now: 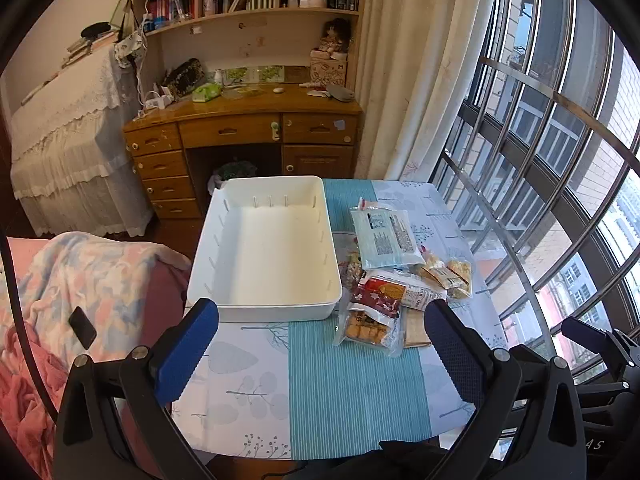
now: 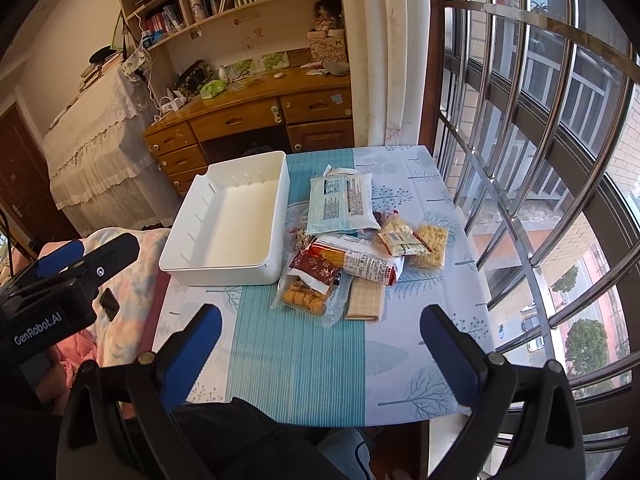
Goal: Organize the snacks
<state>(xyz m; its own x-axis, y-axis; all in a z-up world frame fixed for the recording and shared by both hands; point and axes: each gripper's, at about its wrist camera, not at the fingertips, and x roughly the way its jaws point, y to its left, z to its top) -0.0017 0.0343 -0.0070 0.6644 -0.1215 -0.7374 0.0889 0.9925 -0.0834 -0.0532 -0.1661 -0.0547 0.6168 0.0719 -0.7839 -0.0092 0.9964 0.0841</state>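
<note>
An empty white bin (image 1: 264, 252) (image 2: 228, 224) stands on the left of a small table. Right of it lies a heap of snack packs: a pale blue pack (image 1: 384, 236) (image 2: 340, 204), a red pack (image 1: 380, 290) (image 2: 320, 268), a clear pack of orange biscuits (image 1: 366, 328) (image 2: 304, 298), a beige flat pack (image 2: 364, 300) and two packs of yellow crackers (image 1: 448, 272) (image 2: 416, 244). My left gripper (image 1: 320, 340) hovers open over the table's near half, holding nothing. My right gripper (image 2: 320, 344) is open too, short of the heap.
The table wears a blue and white leaf-print cloth (image 2: 304, 364). A barred window (image 1: 560, 160) runs along the right. A bed with a pink blanket (image 1: 80, 300) and a black phone (image 1: 82, 326) lies left. A wooden desk (image 1: 248, 136) stands beyond.
</note>
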